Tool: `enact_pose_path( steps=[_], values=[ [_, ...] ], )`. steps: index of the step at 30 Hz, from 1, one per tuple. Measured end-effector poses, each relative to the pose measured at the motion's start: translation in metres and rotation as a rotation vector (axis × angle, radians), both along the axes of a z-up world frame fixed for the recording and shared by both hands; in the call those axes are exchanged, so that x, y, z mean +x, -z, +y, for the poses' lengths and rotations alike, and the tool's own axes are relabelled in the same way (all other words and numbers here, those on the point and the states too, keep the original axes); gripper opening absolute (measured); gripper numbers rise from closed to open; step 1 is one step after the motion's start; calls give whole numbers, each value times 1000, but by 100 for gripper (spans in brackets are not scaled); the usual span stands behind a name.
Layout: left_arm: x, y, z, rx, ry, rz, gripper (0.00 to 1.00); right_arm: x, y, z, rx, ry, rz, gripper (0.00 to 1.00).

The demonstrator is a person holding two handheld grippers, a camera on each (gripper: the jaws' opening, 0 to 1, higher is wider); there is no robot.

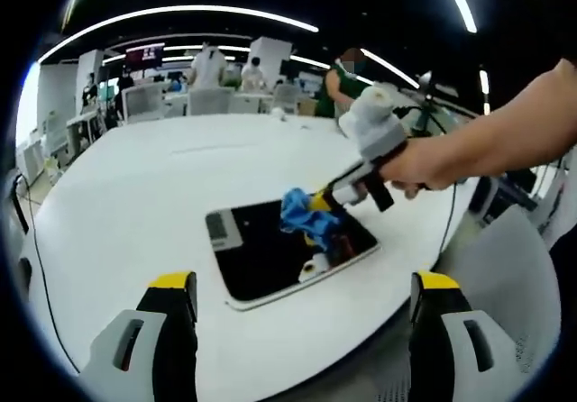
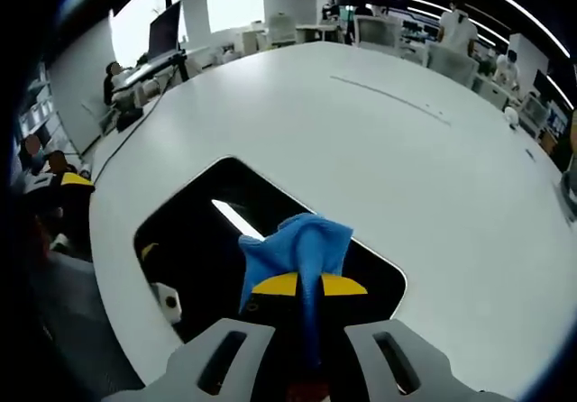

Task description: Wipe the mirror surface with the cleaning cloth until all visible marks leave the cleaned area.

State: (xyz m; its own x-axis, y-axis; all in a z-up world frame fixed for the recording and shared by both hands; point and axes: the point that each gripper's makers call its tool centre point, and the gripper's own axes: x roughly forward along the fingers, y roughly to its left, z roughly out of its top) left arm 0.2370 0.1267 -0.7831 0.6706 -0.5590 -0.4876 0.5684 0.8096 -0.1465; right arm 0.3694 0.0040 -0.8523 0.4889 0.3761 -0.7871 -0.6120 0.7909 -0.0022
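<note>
In the left gripper view, the left gripper rises from the bottom edge with its 2 yellow-tipped jaws spread wide and nothing between them, hovering short of the flat, dark rectangular mirror with rounded white edges, which lies just below frame centre on the broad white counter. Right of centre, the crumpled blue cleaning cloth sits on the mirror's far right part, held there by the right gripper, which reaches in from the upper right in a person's hand. In the right gripper view, the mirror fills the lower left and centre, reflecting a bright ceiling strip, and the cloth is pinched between the right gripper's closed yellow tips at bottom centre, bunched against the glass. Wiping looks to be under way rather than finished: I cannot tell whether marks remain on the dark glass, and much of the mirror toward the left lies away from the cloth.
</note>
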Motion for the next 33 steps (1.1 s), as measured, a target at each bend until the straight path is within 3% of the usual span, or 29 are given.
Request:
enact_pose_path(
  steps=[17,33],
  values=[
    [2,6,6,32,-13,-6,99,-24,0,0,29,17,-16,1],
    [2,6,5,17,-9,-2,99,-55,0,3,70,62,-30,1]
  ],
)
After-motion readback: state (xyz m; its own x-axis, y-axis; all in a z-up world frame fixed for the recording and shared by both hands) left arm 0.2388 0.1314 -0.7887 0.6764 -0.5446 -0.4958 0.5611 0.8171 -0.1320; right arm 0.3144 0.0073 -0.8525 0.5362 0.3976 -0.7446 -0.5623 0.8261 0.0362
